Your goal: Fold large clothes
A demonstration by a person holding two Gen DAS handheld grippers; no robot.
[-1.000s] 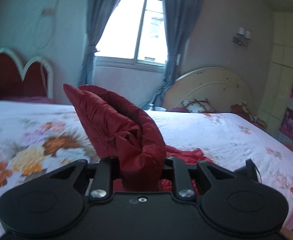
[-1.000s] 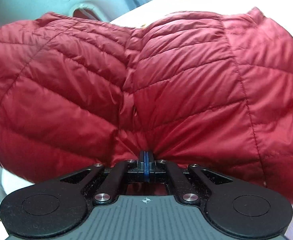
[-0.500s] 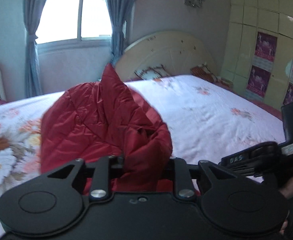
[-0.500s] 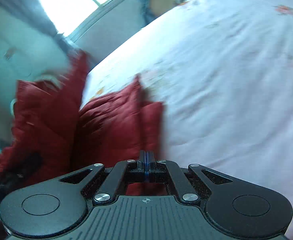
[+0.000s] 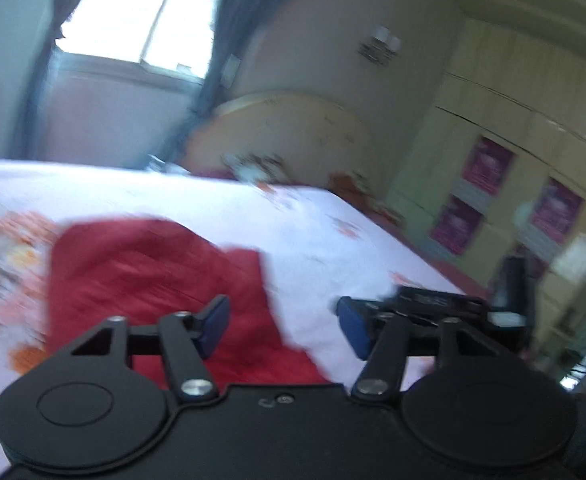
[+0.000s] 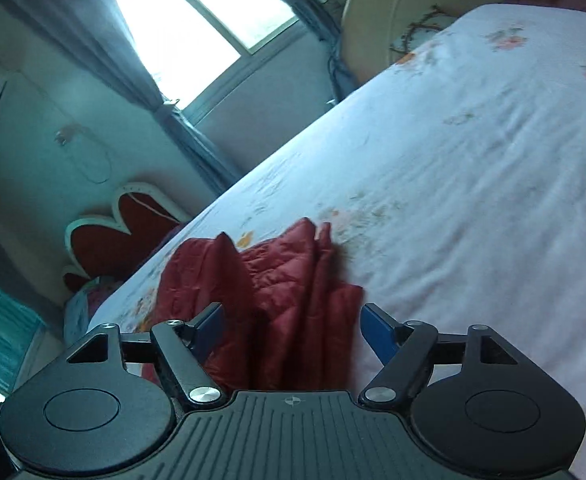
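Observation:
A red quilted jacket [image 5: 153, 280] lies folded on the flower-print bed sheet [image 5: 333, 224]. In the left wrist view, which is blurred by motion, my left gripper [image 5: 283, 328] hovers over the jacket's right edge with its jaws opening and nothing pressed between the blue pads [image 5: 213, 324]. The other gripper shows at the right of that view as a black body [image 5: 453, 304]. In the right wrist view the same jacket [image 6: 277, 292] lies bunched below my right gripper [image 6: 293, 332], whose jaws are opening. Its pads stand clear of the cloth.
A cream headboard [image 5: 293, 136] stands at the far end of the bed, with a curtained window [image 5: 141, 12] to its left. Yellow wardrobe doors with pink posters [image 5: 489, 168] line the right wall. A red heart-shaped headboard [image 6: 121, 236] stands beside the bed. The sheet [image 6: 473, 184] stretches off to the right.
Both grippers were shut on the red jacket and have let it go. The jacket has dropped flat onto the bed, and both grippers have drawn back from it with their jaws apart.

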